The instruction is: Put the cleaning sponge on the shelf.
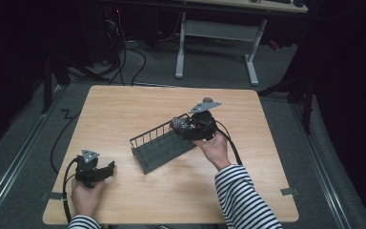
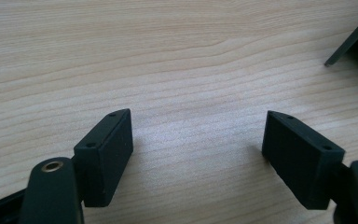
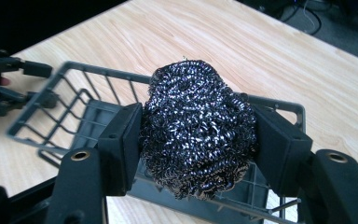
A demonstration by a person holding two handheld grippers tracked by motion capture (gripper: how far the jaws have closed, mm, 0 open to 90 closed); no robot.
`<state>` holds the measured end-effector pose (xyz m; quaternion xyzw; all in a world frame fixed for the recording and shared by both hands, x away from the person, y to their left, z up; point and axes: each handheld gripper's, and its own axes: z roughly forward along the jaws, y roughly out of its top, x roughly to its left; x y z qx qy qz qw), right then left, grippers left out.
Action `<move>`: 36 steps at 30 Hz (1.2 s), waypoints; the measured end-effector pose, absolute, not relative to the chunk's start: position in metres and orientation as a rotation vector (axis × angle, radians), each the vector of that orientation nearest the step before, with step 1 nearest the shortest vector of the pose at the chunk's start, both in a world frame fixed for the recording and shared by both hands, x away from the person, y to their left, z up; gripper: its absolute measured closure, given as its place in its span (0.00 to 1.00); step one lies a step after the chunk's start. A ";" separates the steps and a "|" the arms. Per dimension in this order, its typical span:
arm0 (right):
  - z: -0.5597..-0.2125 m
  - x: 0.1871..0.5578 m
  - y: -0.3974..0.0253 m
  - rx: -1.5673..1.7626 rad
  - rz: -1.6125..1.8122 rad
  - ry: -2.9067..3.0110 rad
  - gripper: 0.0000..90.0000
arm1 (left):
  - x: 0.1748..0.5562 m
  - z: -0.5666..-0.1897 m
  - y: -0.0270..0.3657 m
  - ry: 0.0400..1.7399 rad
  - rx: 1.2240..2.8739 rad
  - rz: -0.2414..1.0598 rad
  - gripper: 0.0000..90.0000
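A dark steel-wool scourer (image 3: pixel 198 128) is clamped between the two black jaws of my right gripper (image 3: pixel 196 135), which holds it above the right end of a grey wire basket (image 3: pixel 74 100). From above, the right gripper (image 1: pixel 183 126) sits over the basket's (image 1: pixel 159 145) far right end with the scourer (image 1: pixel 179 125) at its tip. My left gripper (image 1: pixel 106 170) rests low at the table's front left, jaws wide apart. In the left gripper view its fingers (image 2: pixel 105 156) flank bare wood, and a basket corner (image 2: pixel 349 44) shows at the upper right.
The wooden table (image 1: pixel 124 109) has bare room behind and left of the basket. Beyond the far edge stand a white desk frame (image 1: pixel 217 33) and loose cables (image 1: pixel 124 52) on the floor. A cable (image 1: pixel 66 183) trails from the left gripper.
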<state>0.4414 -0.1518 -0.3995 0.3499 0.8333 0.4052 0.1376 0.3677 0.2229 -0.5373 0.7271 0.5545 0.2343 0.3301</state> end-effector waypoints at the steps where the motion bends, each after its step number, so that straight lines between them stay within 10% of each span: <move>1: -0.402 0.444 -0.151 1.025 1.165 2.414 0.43 | 0.368 -0.537 0.223 1.450 1.902 0.613 0.28; 36: -0.430 0.462 -0.150 1.098 1.084 2.461 0.27 | 0.368 -0.537 0.223 1.449 1.905 0.615 0.28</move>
